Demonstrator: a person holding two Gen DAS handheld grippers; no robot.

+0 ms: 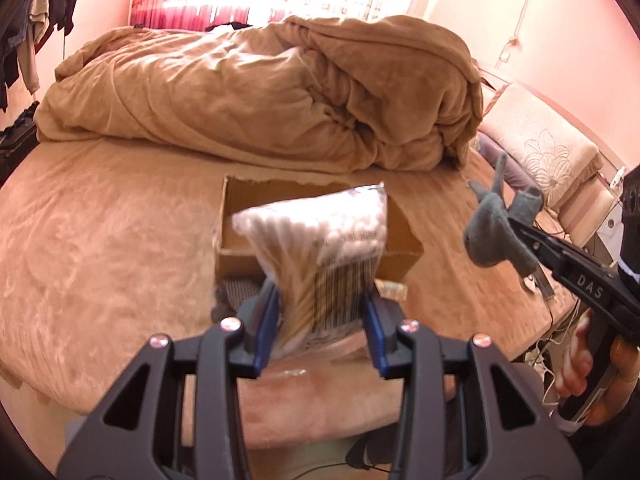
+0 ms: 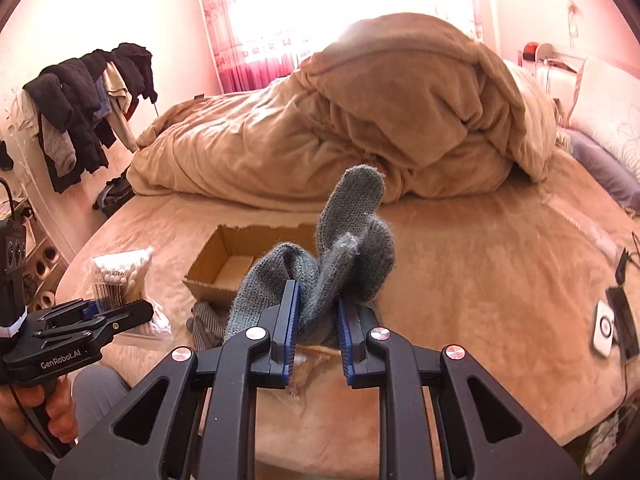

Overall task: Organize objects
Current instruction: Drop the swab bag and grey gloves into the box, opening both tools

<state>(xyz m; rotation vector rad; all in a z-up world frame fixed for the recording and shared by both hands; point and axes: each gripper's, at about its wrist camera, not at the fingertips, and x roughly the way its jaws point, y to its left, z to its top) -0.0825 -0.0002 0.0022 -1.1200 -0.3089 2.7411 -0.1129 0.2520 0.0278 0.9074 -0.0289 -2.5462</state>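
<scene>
Left fingers: the blue pads [image 1: 266,320] press in on both sides of a clear bag of cotton swabs [image 1: 320,256], pinching its lower part where the barcode label sits.
Left gripper [image 1: 320,328]: holds the bag upright above the near edge of the bed, the swab heads bunched at the top of the bag.
Right fingers: the blue pads [image 2: 290,320] squeeze a grey knitted glove [image 2: 340,248] between them, with only a narrow gap left.
Right gripper [image 2: 318,328]: carries the glove off the sheet; the glove's fingers stick up and flop to either side of the pads.
Glove in the left view: it hangs from the right gripper's tip [image 1: 516,226], to the right of the box and apart from the bag.
Cardboard box [image 2: 224,264]: open-topped, with a torn rim, it sits on the bed sheet [image 1: 100,240] just beyond both grippers; only a flat piece of cardboard shows on its floor.
Striped grey cloth [image 2: 208,320]: lies on the sheet against the box's near side.
Blanket [image 1: 260,92]: a tan heap, bunched up behind the box.
Pillow [image 1: 544,148]: cream with a flower pattern, at the right end of the bed.
Clothes rack [image 2: 88,100]: draped with dark garments, by the left wall.
White device [image 2: 604,328]: on the sheet at the far right, beside a dark strap.
</scene>
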